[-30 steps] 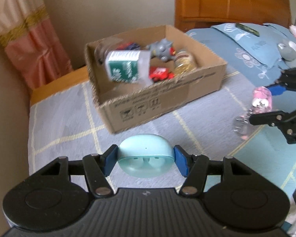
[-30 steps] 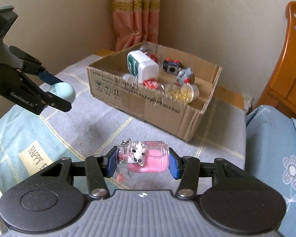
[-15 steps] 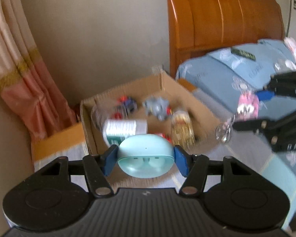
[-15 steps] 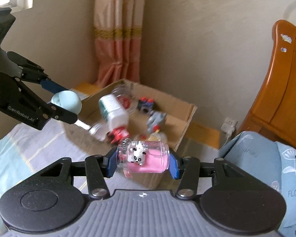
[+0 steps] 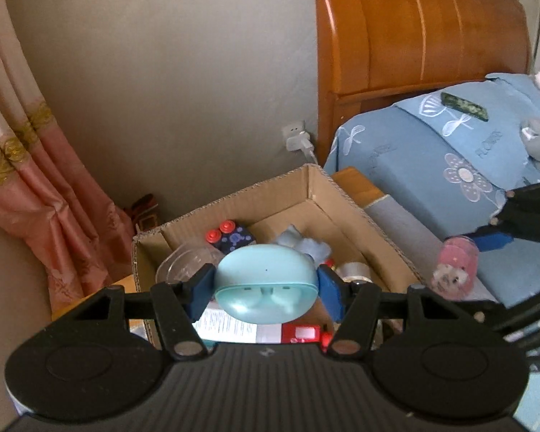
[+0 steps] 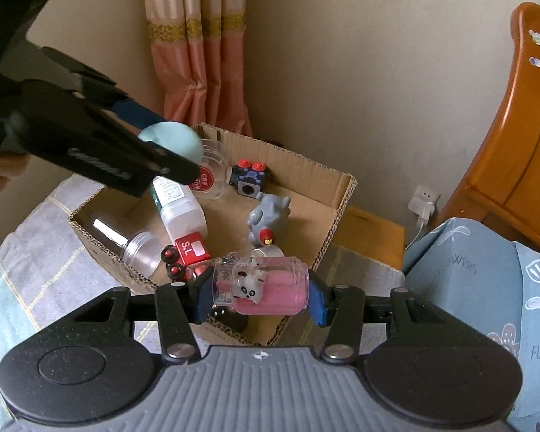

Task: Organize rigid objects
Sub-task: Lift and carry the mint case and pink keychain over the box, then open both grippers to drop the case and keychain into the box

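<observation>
Left wrist view: left gripper (image 5: pixel 266 284) is clamping a mint case (image 5: pixel 264 282) over the cardboard box (image 5: pixel 342 194); right gripper (image 6: pixel 259 289) is gripping a pink jar (image 6: pixel 270 288).

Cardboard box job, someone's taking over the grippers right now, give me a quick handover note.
Left gripper: shut on the mint earbud case, held above the cardboard box.
Right gripper: shut on the pink jar with the panda charm, above the box's near edge.
Done: in the box lie a white bottle, grey toy, dark cube, red toy car and clear jars.
Left: lower and release both held items into the box.
</observation>
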The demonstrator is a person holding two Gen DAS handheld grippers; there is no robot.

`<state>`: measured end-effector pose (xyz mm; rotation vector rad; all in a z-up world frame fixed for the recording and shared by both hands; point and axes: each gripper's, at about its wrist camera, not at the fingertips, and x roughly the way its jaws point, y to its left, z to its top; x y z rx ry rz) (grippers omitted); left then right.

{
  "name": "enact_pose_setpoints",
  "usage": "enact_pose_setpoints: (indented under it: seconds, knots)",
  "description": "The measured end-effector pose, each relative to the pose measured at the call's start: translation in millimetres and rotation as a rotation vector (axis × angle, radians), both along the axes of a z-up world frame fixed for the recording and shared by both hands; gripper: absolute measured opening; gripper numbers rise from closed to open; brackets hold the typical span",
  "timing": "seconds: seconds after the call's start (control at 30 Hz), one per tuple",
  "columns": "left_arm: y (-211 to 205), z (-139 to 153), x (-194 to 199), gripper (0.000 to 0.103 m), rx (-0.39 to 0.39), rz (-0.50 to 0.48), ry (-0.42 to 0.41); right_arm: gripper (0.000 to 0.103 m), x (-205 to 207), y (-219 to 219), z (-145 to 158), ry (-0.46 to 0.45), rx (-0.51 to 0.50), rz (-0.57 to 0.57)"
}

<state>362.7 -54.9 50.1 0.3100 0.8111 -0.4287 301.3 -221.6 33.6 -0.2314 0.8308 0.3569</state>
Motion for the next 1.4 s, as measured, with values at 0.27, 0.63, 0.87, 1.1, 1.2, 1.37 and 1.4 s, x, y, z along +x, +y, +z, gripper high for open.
enact_pose_setpoints:
  seconds: [0.27, 0.63, 0.87, 1.1, 1.2, 1.37, 1.4]
  knots:
    - [-9, -8, 15, 0.060, -0.002, 0.012, 0.021, 0.065, 3, 3, 12, -0.022, 0.021, 0.030]
    - [-17, -18, 32, 0.061, 0.015, 0.044, 0.051, 0.072, -1, -4, 7, -0.007, 0.023, 0.000]
    - [-14, -14, 31, 0.096, -0.015, 0.098, -0.001, 0.082, -6, -6, 7, -0.017, 0.021, -0.007]
    - [-4, 4, 4, 0.097, -0.019, 0.113, -0.084, 0.100, -20, -3, 14, -0.038, 0.045, -0.060]
    - [6, 9, -19, 0.099, -0.033, 0.128, -0.107, 0.103, -28, -1, 15, -0.028, 0.051, -0.106]
    - [25, 8, -65, 0.099, -0.025, 0.202, -0.111, 0.103, -44, 1, 12, -0.003, 0.067, -0.216]
    - [27, 6, -73, 0.099, -0.023, 0.213, -0.112, 0.103, -48, 2, 10, -0.001, 0.069, -0.238]
